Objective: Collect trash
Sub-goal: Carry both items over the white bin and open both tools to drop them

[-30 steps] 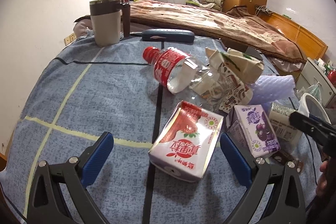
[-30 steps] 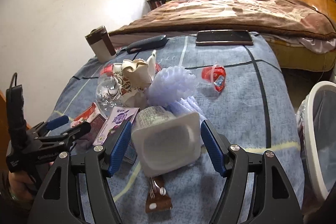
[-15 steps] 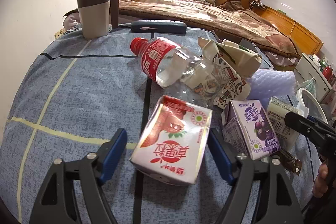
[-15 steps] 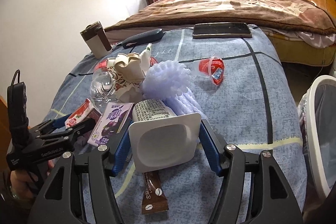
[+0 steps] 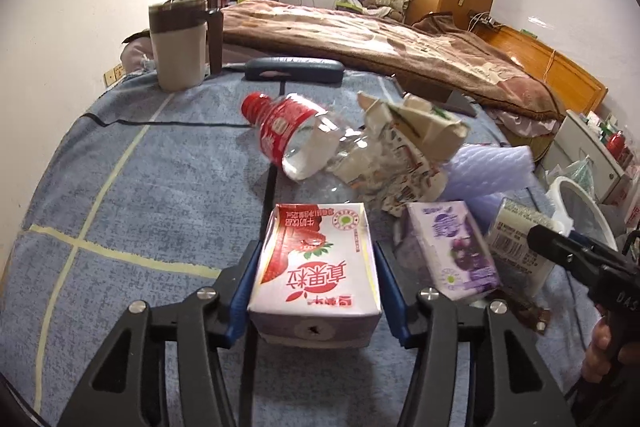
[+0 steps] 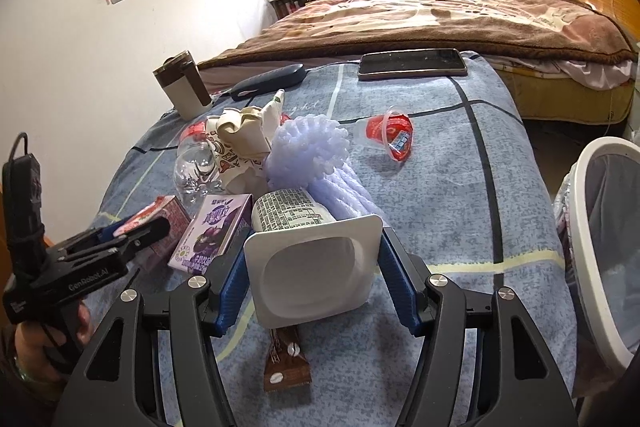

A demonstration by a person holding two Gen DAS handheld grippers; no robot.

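On blue bedding [image 5: 140, 187], left tool [image 5: 314, 283] has closed around the red carton [image 5: 316, 267].

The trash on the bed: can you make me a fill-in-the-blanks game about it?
1. The left gripper has the ____ milk carton between its jaws.
2. The yogurt cup lies between the jaws of the ____ gripper.
3. The plastic bottle has a ____ cap.
4. The phone lies near the ____ blanket.

Missing words: red; right; red; brown
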